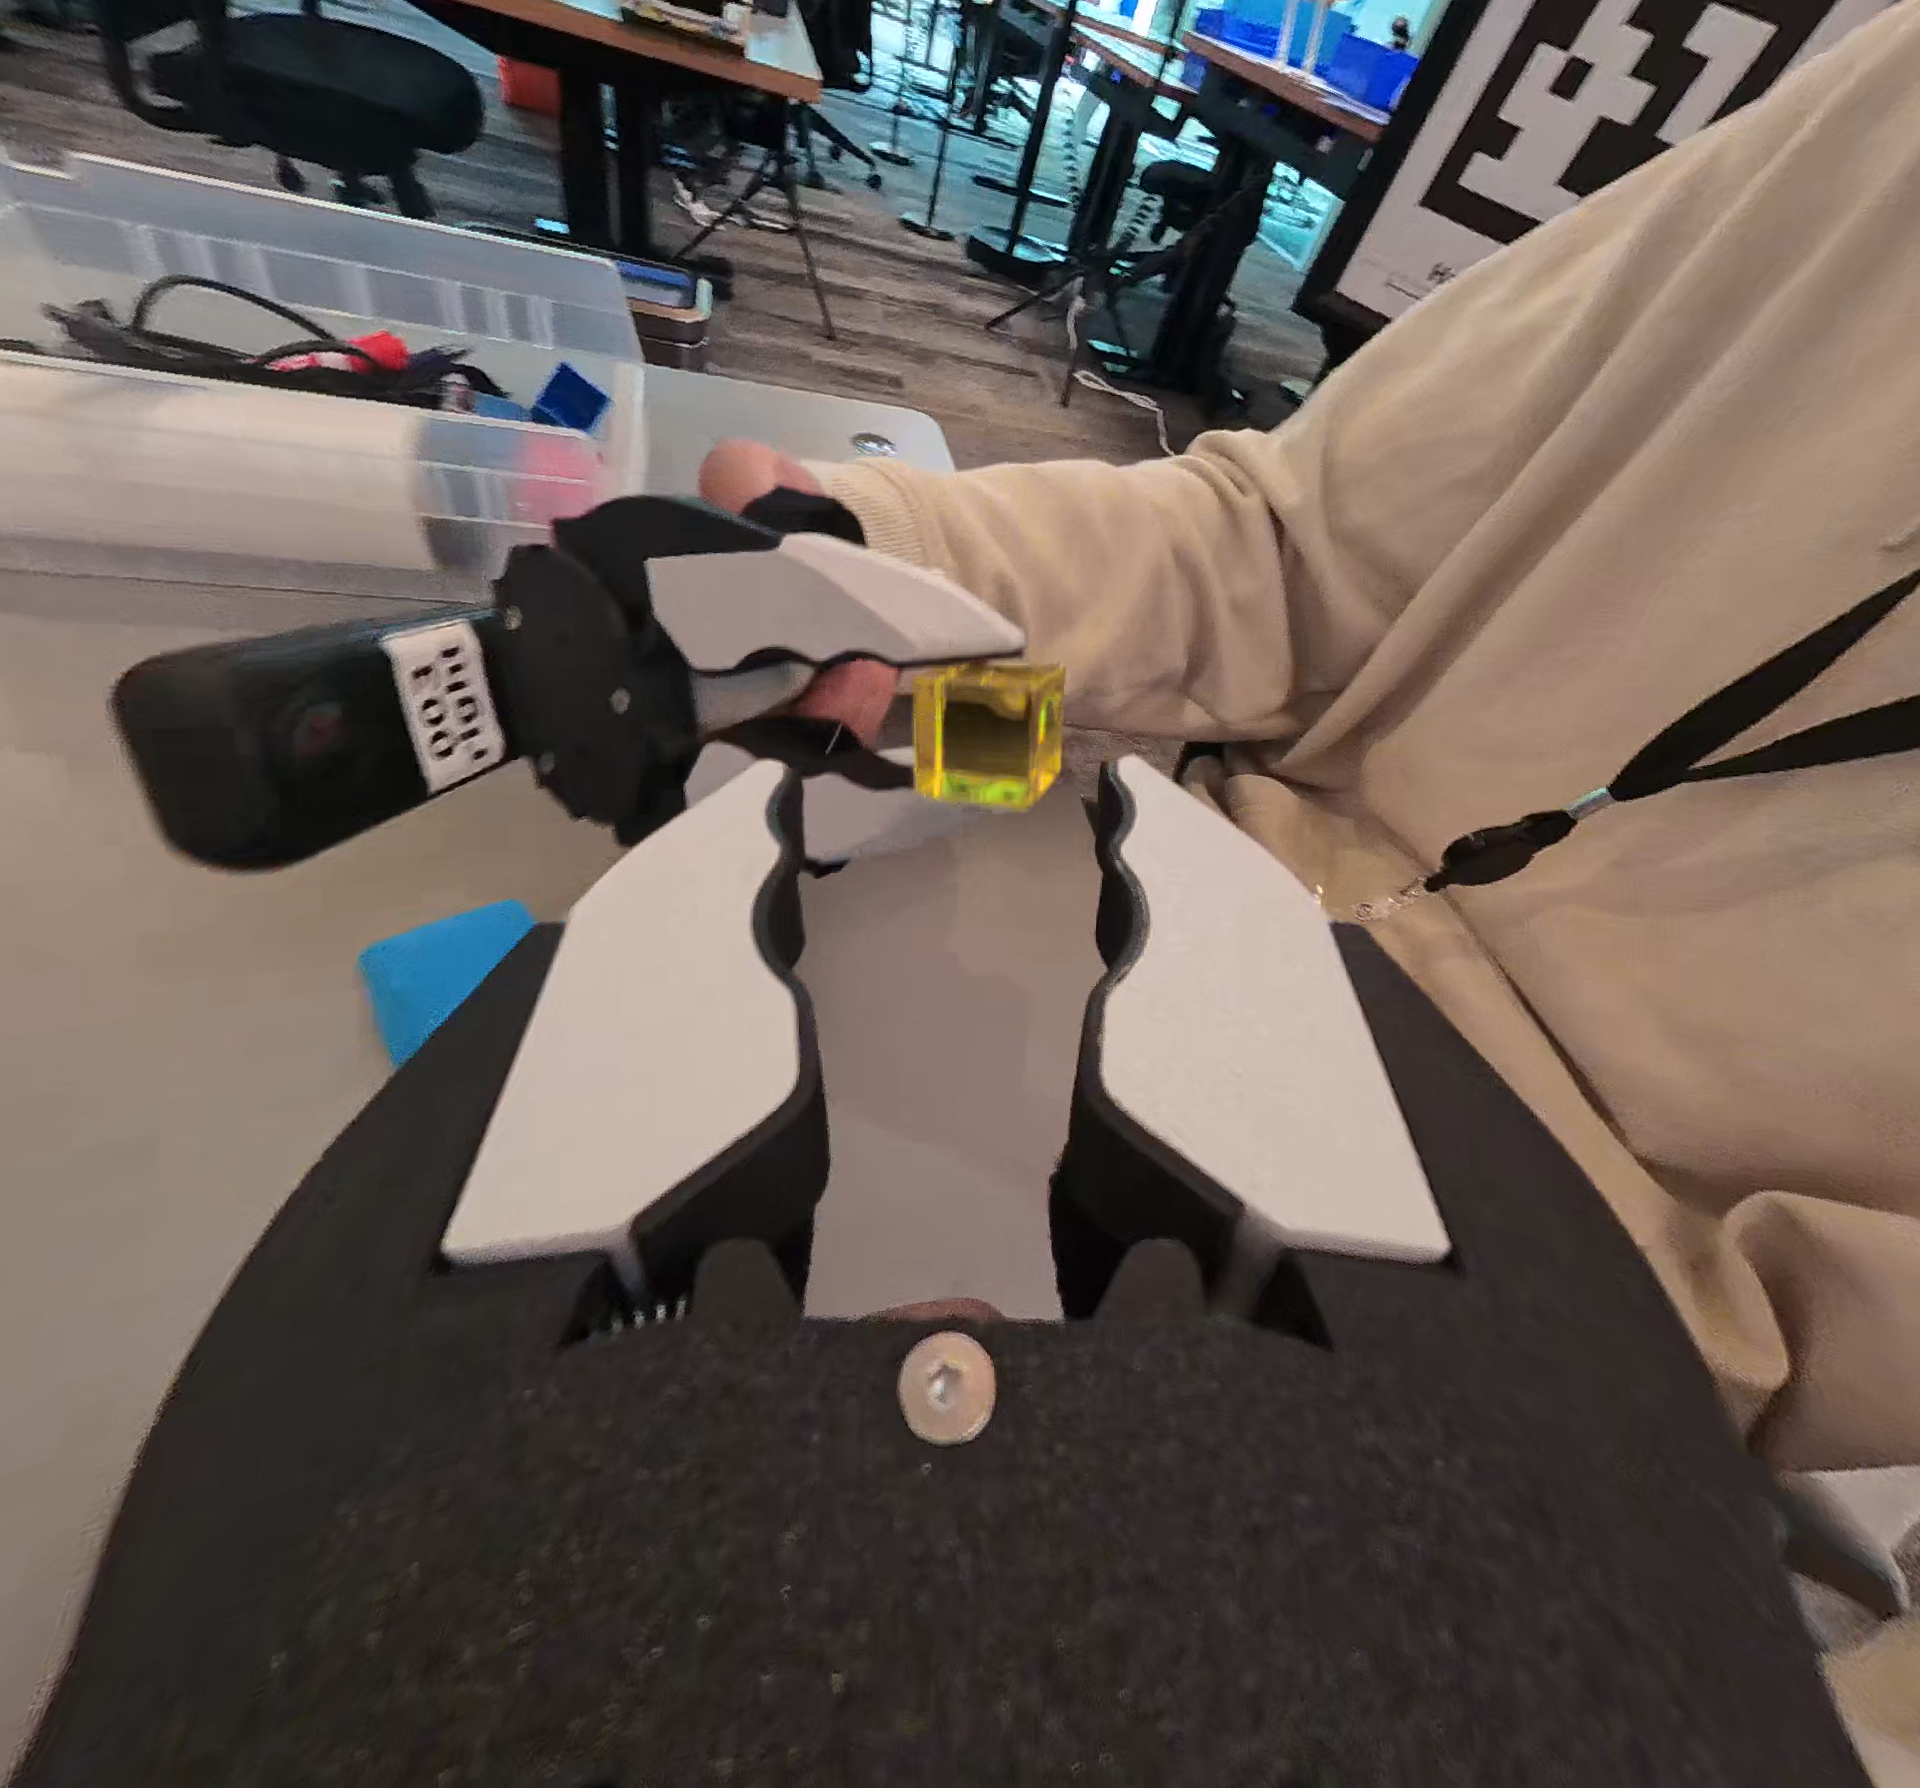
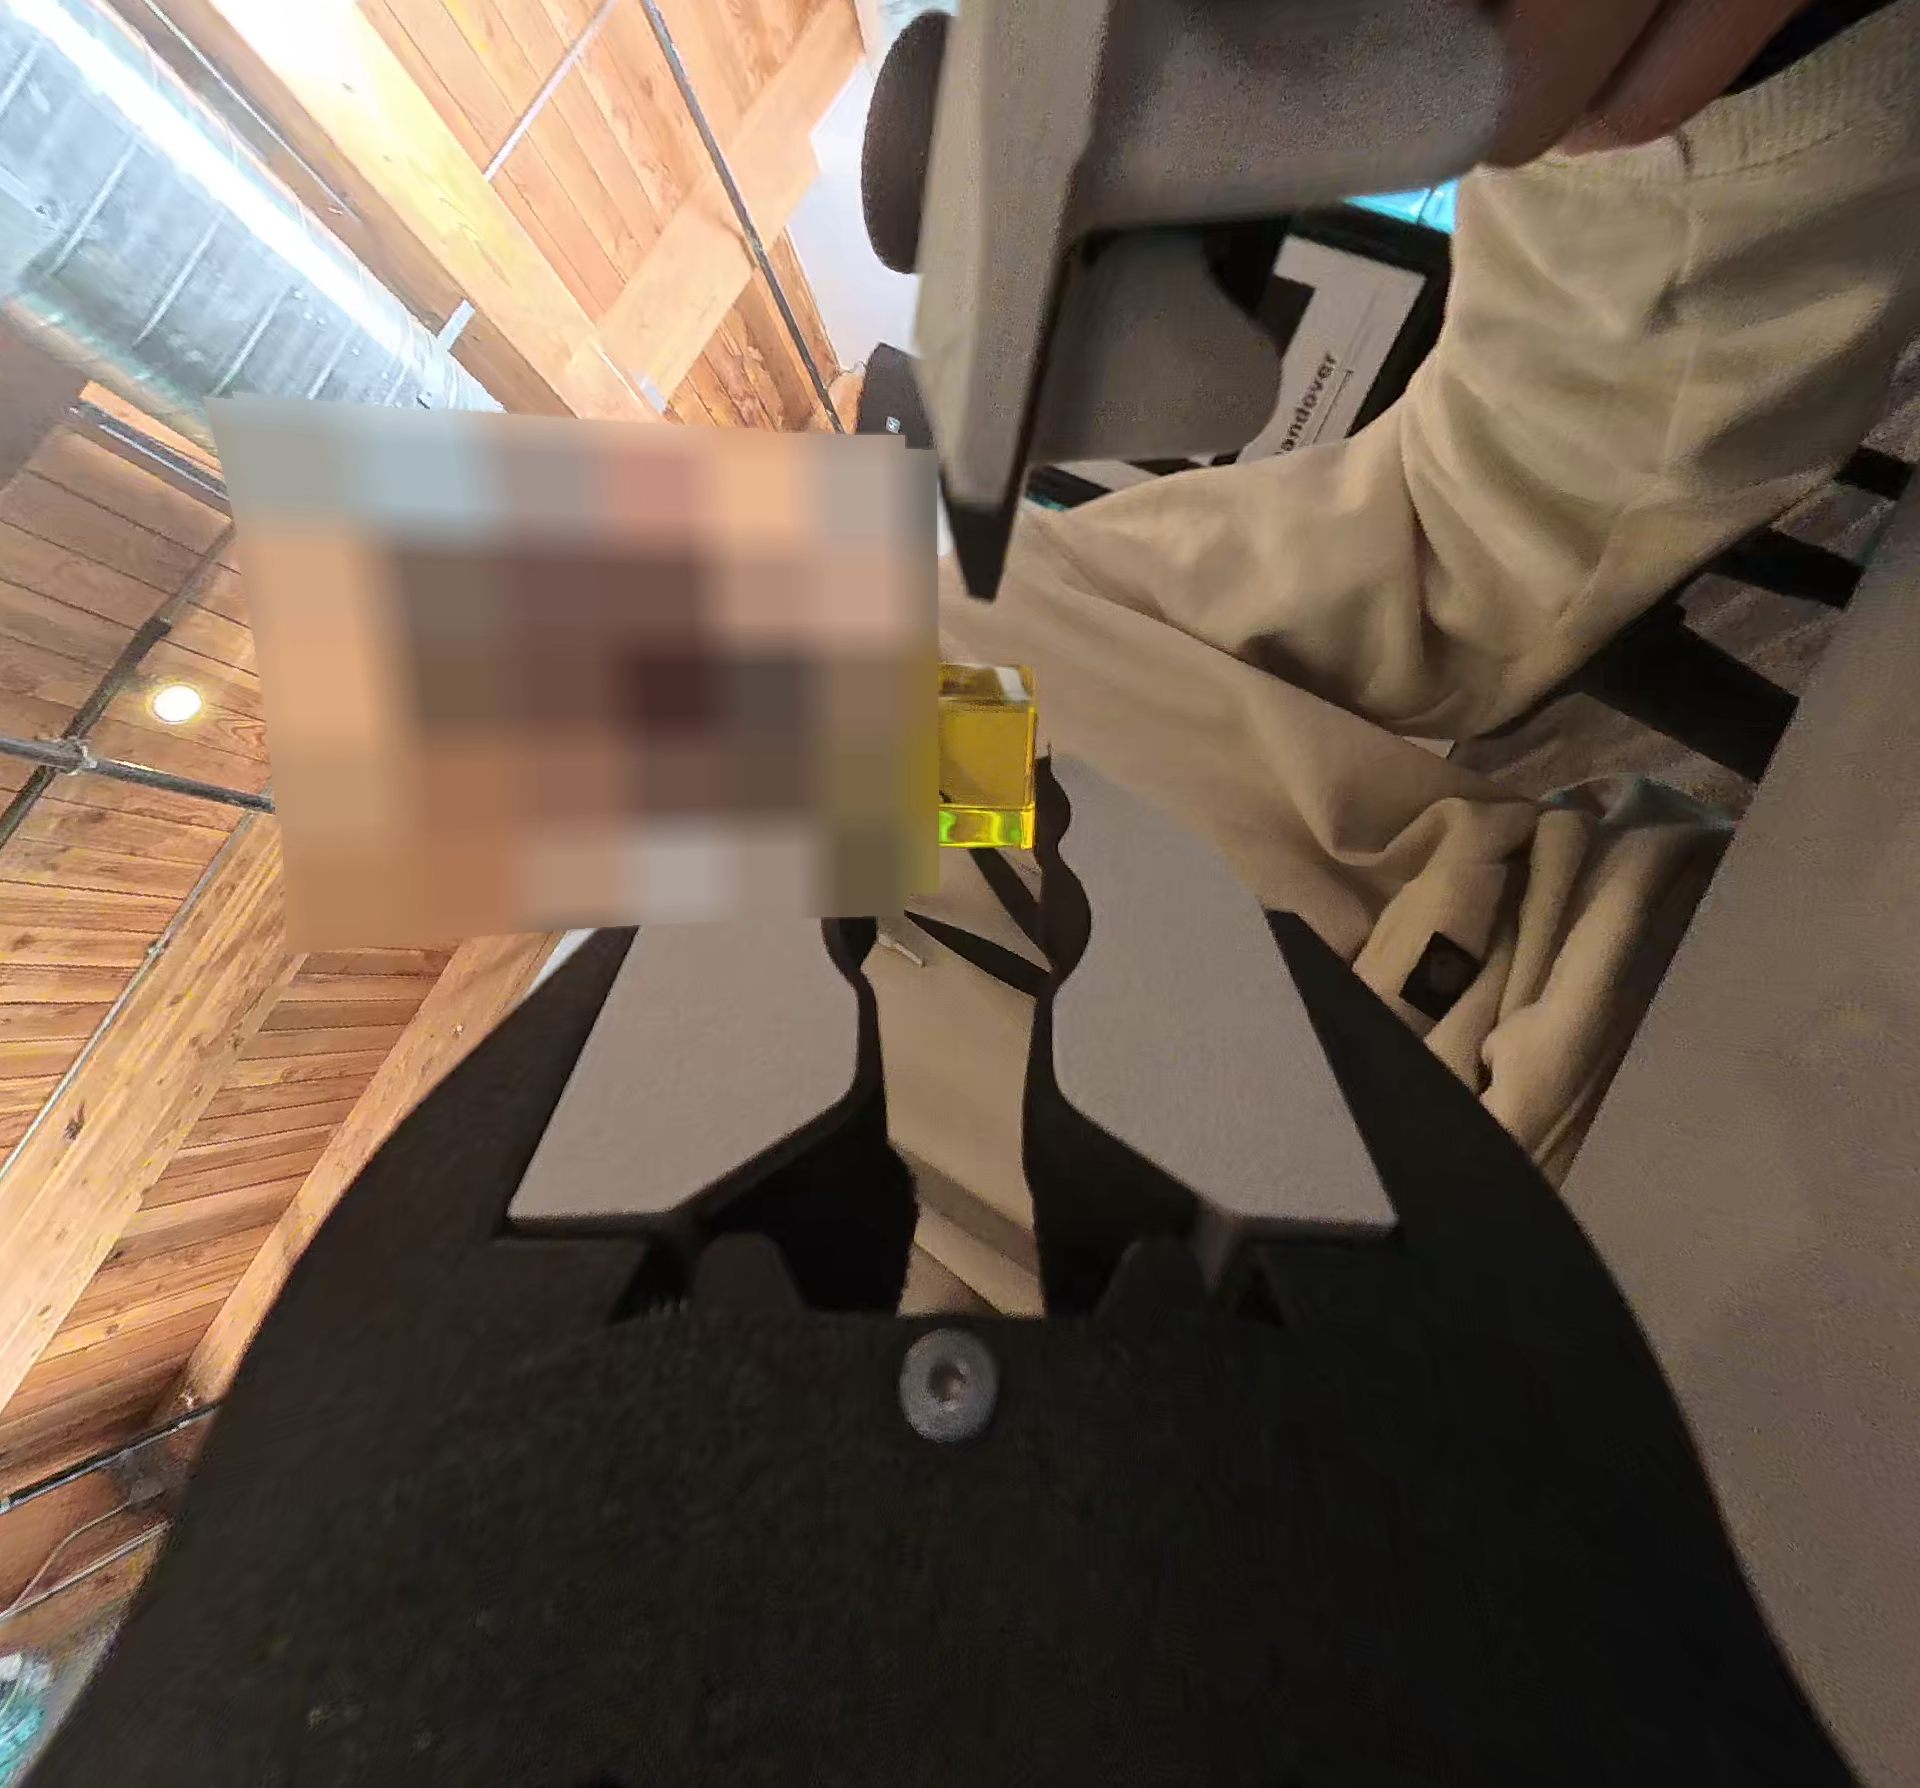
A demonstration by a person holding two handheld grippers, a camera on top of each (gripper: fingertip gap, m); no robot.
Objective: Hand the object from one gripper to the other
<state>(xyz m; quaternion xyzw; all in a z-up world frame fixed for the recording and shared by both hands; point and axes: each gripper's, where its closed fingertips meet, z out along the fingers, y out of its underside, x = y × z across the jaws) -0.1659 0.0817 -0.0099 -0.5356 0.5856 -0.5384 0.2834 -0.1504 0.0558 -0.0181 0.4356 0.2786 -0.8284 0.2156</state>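
Observation:
A clear yellow cube (image 1: 992, 741) is held in the air in my right gripper (image 1: 940, 730), which reaches in from the left on its side, one white finger above the cube and one below. My left gripper (image 1: 948, 788) is open and empty, its tips just below and on either side of the cube, not touching it. In the right wrist view my right gripper (image 2: 961, 793) is shut on the cube (image 2: 992, 751); a mosaic patch hides its left fingertip. A finger of the left gripper (image 2: 987, 304) hangs above the cube there.
A person's cream sleeve (image 1: 1455, 595) and a black lanyard (image 1: 1662, 762) fill the right side. A clear plastic bin (image 1: 312, 450) with cables and small parts stands at the left on the light table (image 1: 156, 1115). A blue piece (image 1: 436, 969) lies on the table. Both grippers' tips are close together, under 4 cm apart. From either gripper's tips it is about 20 centimetres to the blue piece (image 1: 436, 969).

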